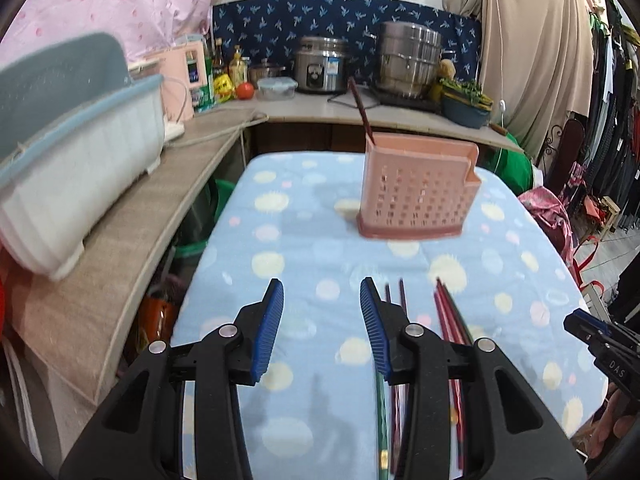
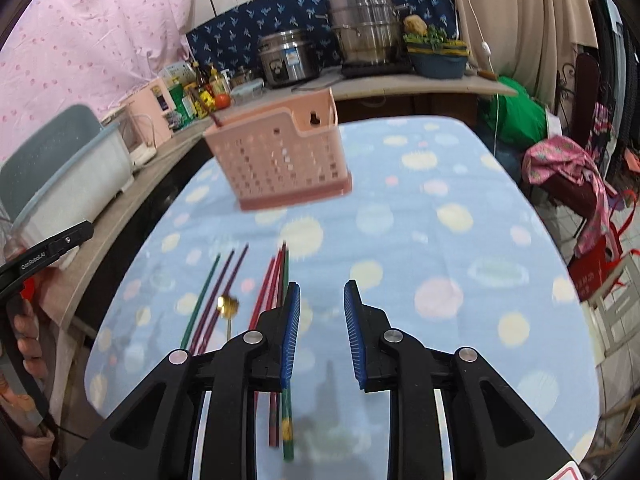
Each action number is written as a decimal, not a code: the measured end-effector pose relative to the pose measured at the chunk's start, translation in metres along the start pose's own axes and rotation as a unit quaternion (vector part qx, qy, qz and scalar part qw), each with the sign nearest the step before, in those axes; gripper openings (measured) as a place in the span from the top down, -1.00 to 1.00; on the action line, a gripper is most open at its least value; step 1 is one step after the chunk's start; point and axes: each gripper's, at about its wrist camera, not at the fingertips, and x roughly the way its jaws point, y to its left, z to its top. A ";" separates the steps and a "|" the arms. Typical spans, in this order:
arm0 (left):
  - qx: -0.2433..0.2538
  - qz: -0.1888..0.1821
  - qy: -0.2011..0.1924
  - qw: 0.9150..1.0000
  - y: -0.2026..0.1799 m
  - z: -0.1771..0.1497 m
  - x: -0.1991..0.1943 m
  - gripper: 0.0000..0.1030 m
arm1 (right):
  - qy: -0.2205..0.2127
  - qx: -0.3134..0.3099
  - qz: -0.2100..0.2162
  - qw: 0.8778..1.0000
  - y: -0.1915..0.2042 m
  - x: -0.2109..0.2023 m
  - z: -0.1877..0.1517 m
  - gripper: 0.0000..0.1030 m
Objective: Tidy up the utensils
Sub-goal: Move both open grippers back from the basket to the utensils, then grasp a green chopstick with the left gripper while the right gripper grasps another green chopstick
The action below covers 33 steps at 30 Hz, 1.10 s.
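Note:
A pink perforated utensil holder (image 1: pixel 418 192) stands on the blue dotted tablecloth (image 1: pixel 312 248), with one dark red chopstick (image 1: pixel 362 114) leaning out of it. It also shows in the right wrist view (image 2: pixel 280 160). Several loose chopsticks, red, dark purple and green (image 2: pixel 276 284), lie on the cloth, with a small gold spoon (image 2: pixel 228 306) among them. My left gripper (image 1: pixel 322 322) is open and empty above the cloth, the chopsticks (image 1: pixel 450 312) just to its right. My right gripper (image 2: pixel 320 328) is open and empty, the chopsticks under its left finger.
A pale dish rack (image 1: pixel 76 160) sits on the wooden counter (image 1: pixel 160 216) at left. Steel pots (image 1: pixel 408 60), a rice cooker (image 1: pixel 320 64), bottles and a tomato stand on the back counter. Clothes and bags crowd the right side (image 2: pixel 568 168).

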 end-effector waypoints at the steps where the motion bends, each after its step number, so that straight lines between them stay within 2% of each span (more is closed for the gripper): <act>1: -0.001 -0.001 0.005 1.000 0.000 -0.008 0.000 0.22 | 0.005 0.001 -0.001 1.000 0.000 0.001 -0.009 0.56; 3: -0.003 -0.002 0.012 1.000 0.000 -0.024 0.001 0.12 | 0.018 0.002 -0.002 1.000 0.002 0.003 -0.027 0.56; 9: -0.005 -0.005 0.038 0.999 -0.003 -0.069 0.004 0.11 | 0.040 -0.016 -0.014 0.999 0.014 0.009 -0.071 0.56; 13: 0.000 -0.003 0.056 0.998 -0.006 -0.091 0.007 0.11 | 0.051 -0.018 -0.010 0.998 0.018 0.014 -0.087 0.56; 16: 0.001 -0.004 0.064 0.998 -0.009 -0.099 0.008 0.10 | 0.056 -0.015 -0.004 0.998 0.019 0.016 -0.092 0.56; 20: 0.005 -0.010 0.069 0.998 -0.012 -0.111 0.008 -0.02 | 0.060 -0.024 -0.002 0.998 0.024 0.018 -0.098 0.56; 29: 0.009 -0.022 0.090 0.996 -0.018 -0.130 0.009 -0.03 | 0.062 -0.034 -0.011 0.997 0.027 0.025 -0.104 0.61; 33: 0.013 -0.029 0.095 0.995 -0.023 -0.135 0.010 -0.03 | 0.065 -0.027 -0.014 0.997 0.023 0.027 -0.104 0.74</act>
